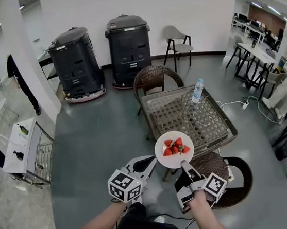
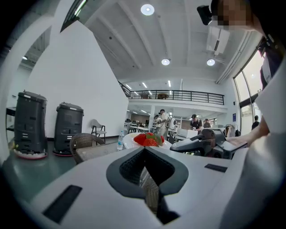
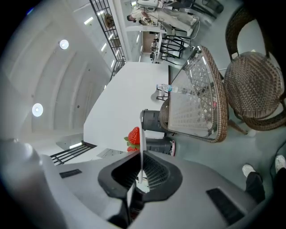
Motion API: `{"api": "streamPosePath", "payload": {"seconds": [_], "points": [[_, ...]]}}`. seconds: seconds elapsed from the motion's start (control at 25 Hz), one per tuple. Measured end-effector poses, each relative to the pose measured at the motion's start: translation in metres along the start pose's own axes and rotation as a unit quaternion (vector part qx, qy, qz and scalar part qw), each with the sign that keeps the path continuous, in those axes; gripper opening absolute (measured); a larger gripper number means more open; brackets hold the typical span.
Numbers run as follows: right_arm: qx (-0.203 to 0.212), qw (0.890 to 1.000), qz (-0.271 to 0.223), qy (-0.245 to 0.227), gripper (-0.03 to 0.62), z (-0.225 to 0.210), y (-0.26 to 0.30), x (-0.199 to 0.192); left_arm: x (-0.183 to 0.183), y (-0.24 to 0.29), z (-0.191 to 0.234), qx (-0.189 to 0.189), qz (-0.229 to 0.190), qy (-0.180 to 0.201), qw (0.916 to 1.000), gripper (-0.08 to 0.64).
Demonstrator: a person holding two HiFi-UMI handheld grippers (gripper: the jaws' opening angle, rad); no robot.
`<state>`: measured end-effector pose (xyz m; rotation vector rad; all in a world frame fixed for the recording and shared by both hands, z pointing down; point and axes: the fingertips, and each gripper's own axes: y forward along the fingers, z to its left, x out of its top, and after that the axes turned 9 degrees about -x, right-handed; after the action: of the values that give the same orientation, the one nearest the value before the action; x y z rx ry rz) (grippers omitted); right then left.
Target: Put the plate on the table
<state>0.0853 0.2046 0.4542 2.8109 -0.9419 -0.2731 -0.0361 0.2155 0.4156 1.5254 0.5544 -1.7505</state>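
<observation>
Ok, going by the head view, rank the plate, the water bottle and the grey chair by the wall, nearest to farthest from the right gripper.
1. plate: its rim is clamped in the right gripper, at bottom centre.
2. water bottle: upright on the far side of the table.
3. grey chair: against the far wall, at the top.

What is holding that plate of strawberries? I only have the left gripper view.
Observer: The right tool is; its view shows the plate clamped by its rim between its jaws.
Operator: Is it over the table yet?
Observer: Only just: the head view shows it overlapping the near edge of the table.
Operator: Anything in the way there?
Observer: The bottle stands at the far edge, apart from the plate.
</observation>
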Motion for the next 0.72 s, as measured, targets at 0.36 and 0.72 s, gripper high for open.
{"api": "streamPosePath", "payload": {"seconds": [0.36, 0.72], "points": [[-0.003, 1.0, 0.0, 0.004, 0.018, -0.001, 0.0, 0.005, 0.001, 0.004, -0.001, 0.0, -0.001, 0.0, 1.0, 0.006], [0.0, 1.0, 0.005, 0.001, 0.018, -0.004, 0.005, 0.018, 0.001, 0.016, 0.003, 0.01, -0.001, 0.0, 1.0, 0.006]]}}
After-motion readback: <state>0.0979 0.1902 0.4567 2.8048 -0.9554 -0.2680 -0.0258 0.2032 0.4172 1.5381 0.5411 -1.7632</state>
